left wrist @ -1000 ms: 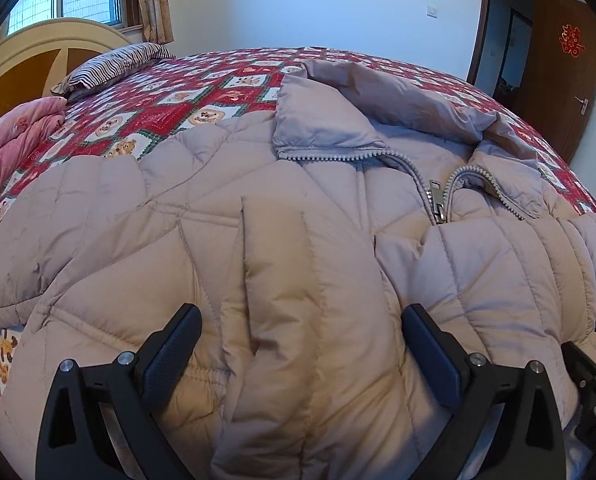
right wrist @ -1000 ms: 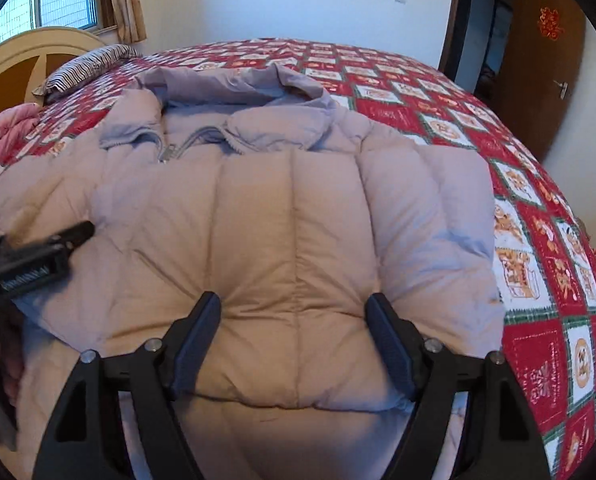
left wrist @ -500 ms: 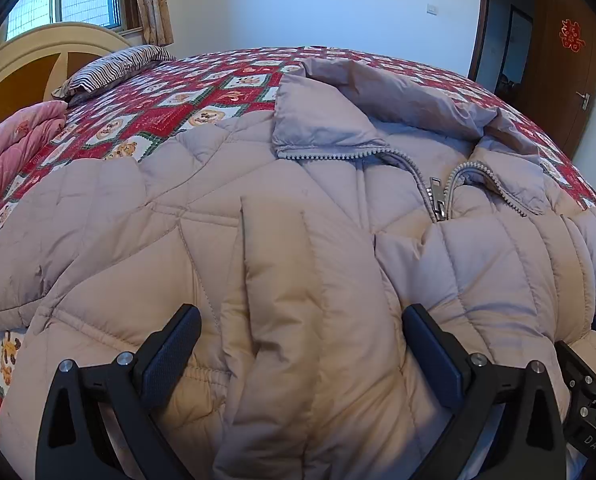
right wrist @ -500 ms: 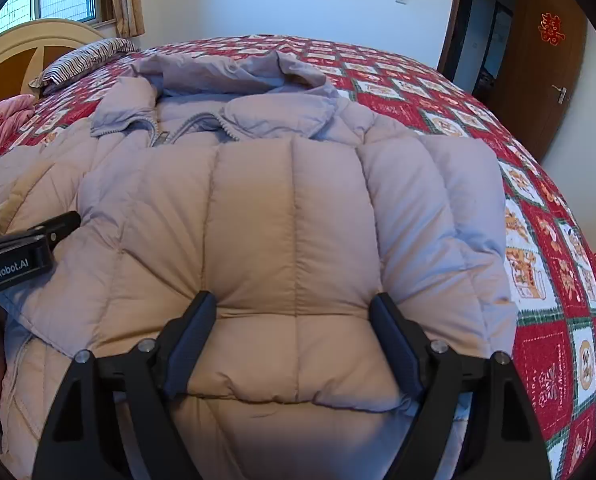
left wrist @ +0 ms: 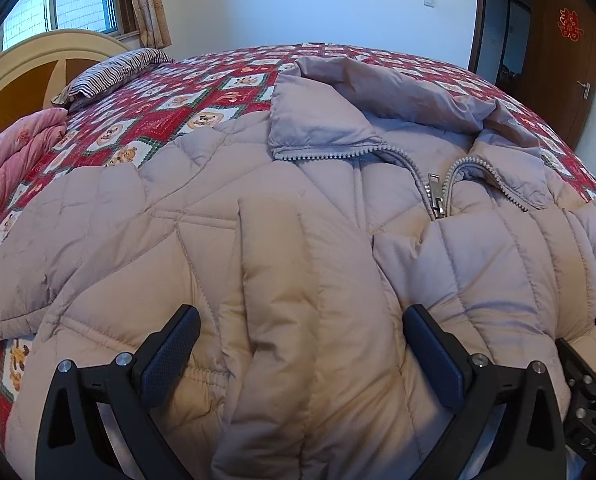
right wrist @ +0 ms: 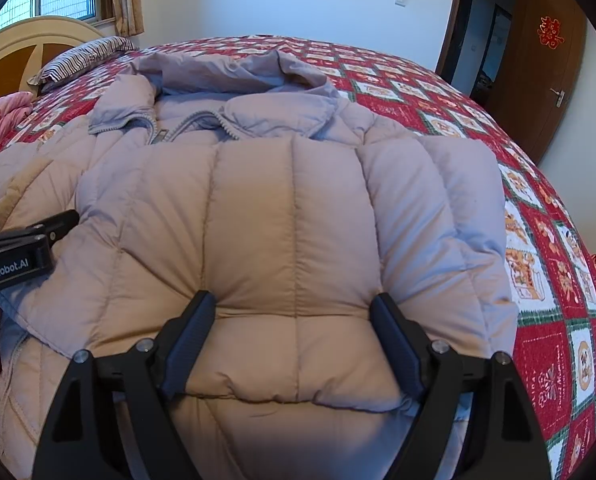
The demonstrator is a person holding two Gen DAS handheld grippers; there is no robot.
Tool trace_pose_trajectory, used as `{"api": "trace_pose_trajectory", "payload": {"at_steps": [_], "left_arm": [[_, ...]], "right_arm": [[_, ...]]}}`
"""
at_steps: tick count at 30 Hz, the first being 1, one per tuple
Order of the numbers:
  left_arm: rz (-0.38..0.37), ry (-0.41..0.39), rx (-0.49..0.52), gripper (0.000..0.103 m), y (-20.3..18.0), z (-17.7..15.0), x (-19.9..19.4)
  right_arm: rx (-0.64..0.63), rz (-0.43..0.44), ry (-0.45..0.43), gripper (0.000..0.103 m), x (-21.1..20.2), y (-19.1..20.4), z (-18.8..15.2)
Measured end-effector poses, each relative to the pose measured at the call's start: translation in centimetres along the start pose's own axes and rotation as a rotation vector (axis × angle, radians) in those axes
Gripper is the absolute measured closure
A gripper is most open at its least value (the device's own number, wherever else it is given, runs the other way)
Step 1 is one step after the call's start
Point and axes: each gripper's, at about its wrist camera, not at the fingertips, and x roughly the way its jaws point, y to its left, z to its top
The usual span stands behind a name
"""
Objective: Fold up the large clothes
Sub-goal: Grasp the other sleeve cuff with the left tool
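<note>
Through the left wrist camera I see my left gripper (left wrist: 299, 344) with jaws spread wide over the puffy jacket (left wrist: 298, 240), which lies across the bed (left wrist: 202, 92) (zipper partly undone). Through the right wrist camera, my right gripper (right wrist: 294, 328) has jaws released astride a folded sleeve (right wrist: 294, 220) near the bed's right edge.

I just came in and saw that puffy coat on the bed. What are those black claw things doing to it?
Someone is folding a big puffy jacket on the bed, using a hand-held gripper in each hand. The left hand-held gripper is open, pressing down on a sleeve folded across the front. The right hand-held gripper is open too, resting on the other folded-in side. The zipper is done up most of the way, and the hood lies flat towards the striped pillow.
</note>
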Motion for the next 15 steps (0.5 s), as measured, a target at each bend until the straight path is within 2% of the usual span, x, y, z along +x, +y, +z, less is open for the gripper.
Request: {"api": "trace_pose_trajectory", "payload": {"at_steps": [3, 6, 8, 10, 12, 15], "left_arm": [[-0.025, -0.001, 0.023, 0.001, 0.4, 0.6, -2.6], [-0.070, -0.083, 0.025, 0.001, 2.5, 1.0, -7.3], [-0.077, -0.148, 0.043, 0.001, 5.4, 0.7, -10.6], [-0.019, -0.195, 0.047, 0.001, 9.8, -0.3, -12.5], [0.059, -0.199, 0.019, 0.001, 14.5, -1.3, -12.8], [0.235, -0.169, -0.084, 0.001, 24.0, -3.3, -12.2]], "right_arm": [[-0.001, -0.003, -0.001, 0.019, 0.0, 0.0, 0.0], [0.003, 0.005, 0.001, 0.017, -0.1, -0.1, 0.1], [0.000, 0.012, 0.006, 0.014, -0.6, -0.2, 0.2], [0.004, 0.004, -0.002, 0.014, -2.0, -0.4, 0.0], [0.023, 0.008, -0.031, 0.009, -3.6, -0.6, -0.5], [0.015, 0.039, -0.062, 0.007, -5.6, -0.4, -1.6]]}}
